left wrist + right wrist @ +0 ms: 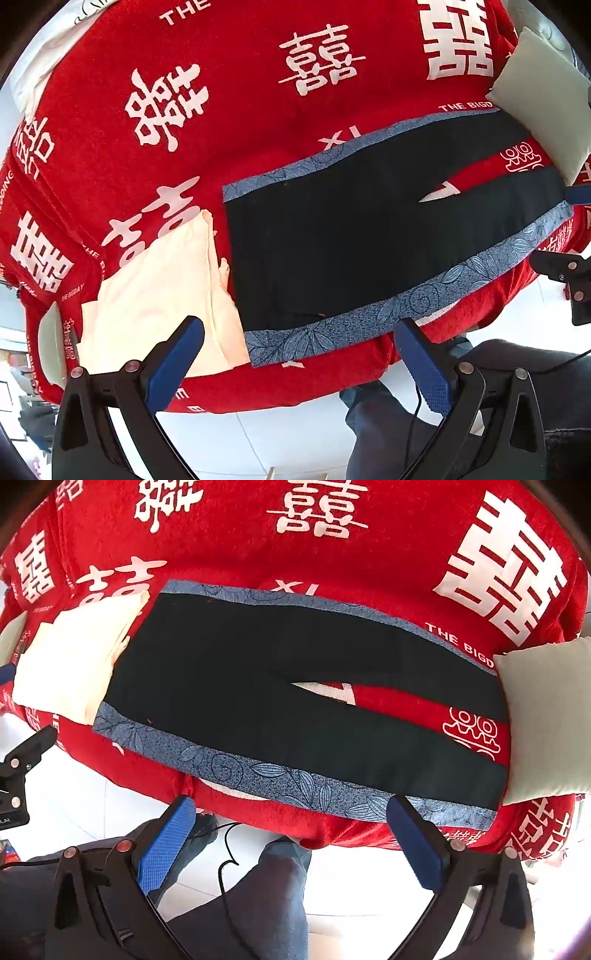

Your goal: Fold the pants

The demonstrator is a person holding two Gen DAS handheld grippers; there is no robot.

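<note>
Black pants with blue patterned side stripes lie flat on a red blanket, legs spread in a narrow V toward the right; they also show in the right wrist view. My left gripper is open and empty, hovering at the near edge by the waistband end. My right gripper is open and empty, hovering over the near blue stripe of the closer leg. Neither touches the cloth.
A folded cream garment lies left of the waistband, also in the right wrist view. A pale cushion sits by the leg ends, also in the right wrist view. The person's jeans and white floor lie below the edge.
</note>
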